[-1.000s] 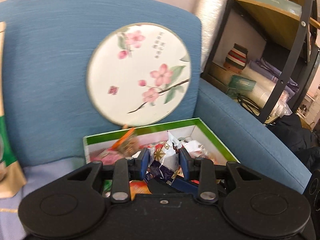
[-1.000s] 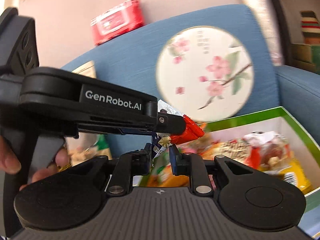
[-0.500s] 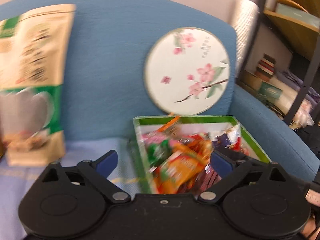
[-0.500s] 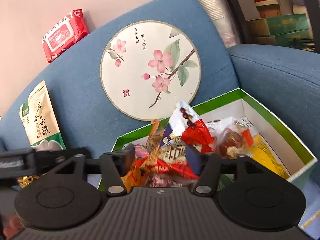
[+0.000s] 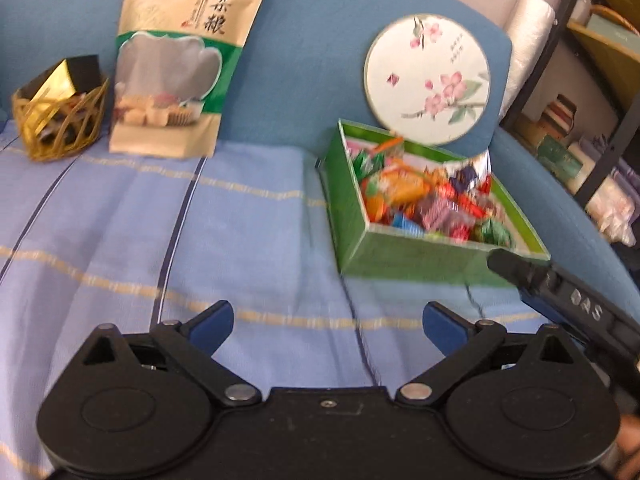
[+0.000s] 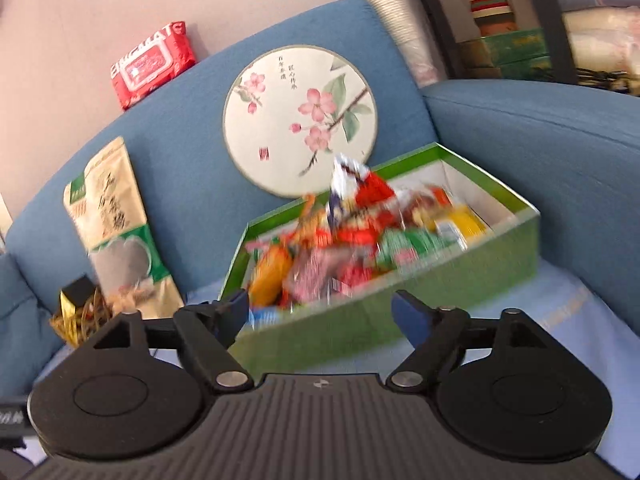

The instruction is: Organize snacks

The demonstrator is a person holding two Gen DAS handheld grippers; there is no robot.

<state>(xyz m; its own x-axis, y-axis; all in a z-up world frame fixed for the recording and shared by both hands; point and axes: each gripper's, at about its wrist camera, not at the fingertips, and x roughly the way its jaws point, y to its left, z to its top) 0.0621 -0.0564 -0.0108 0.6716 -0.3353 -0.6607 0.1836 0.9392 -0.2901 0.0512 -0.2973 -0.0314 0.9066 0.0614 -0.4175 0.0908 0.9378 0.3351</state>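
Note:
A green box [image 5: 416, 260] [image 6: 400, 312] full of wrapped snacks [image 5: 424, 204] [image 6: 360, 240] sits on the blue sofa's striped cover [image 5: 200, 240], against the backrest. A silver, blue and red snack pack [image 6: 356, 188] stands up on top of the pile. My left gripper [image 5: 328, 324] is open and empty, well in front of the box and to its left. My right gripper [image 6: 320, 308] is open and empty, just in front of the box's near wall. Part of the right gripper [image 5: 568, 300] shows in the left wrist view by the box's near right corner.
A tall beige and green grain pouch [image 5: 180, 52] [image 6: 116, 232] leans on the backrest left of the box. A gold wire basket [image 5: 60, 116] [image 6: 80, 316] is further left. A round floral fan [image 5: 428, 80] [image 6: 300, 136] stands behind the box. A red wipes pack [image 6: 152, 62] lies atop the backrest. Shelves [image 5: 592, 60] stand on the right.
Both grippers have opened and let go of the silver and red snack pack, which now rests in the box. Both grippers have pulled back from the box, the left one further back and to the left.

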